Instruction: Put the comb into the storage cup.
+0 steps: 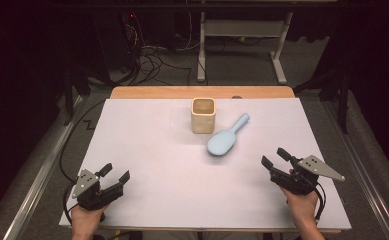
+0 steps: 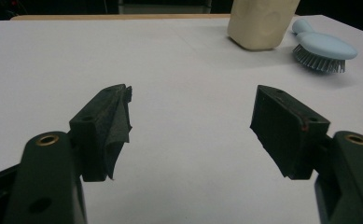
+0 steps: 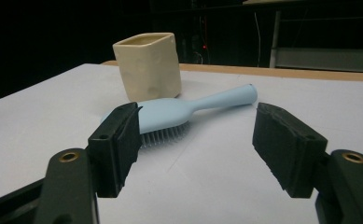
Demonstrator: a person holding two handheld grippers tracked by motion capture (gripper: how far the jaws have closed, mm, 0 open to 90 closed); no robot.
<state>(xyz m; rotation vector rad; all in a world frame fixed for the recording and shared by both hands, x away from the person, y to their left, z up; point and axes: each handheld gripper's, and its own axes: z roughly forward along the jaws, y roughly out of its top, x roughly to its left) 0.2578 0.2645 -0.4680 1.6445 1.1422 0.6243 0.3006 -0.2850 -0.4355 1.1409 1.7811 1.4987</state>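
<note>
Hairbrush [image 1: 226,137] flat, bristles down, handle pointing far-right, beside cup [image 1: 203,115].

Dark room, cables [image 1: 152,57] on floor [image 1: 242,70]

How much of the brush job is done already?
Nothing looks done yet. The blue brush lies bristles down on the table beside the cream cup. The right gripper is open, aimed at it; the left gripper is open too. Grabbing is left.

A white table [image 1: 147,165] stands over grey floor [image 1: 242,70] with tangled cables [image 1: 152,57] and a metal frame [image 1: 242,30].
</note>
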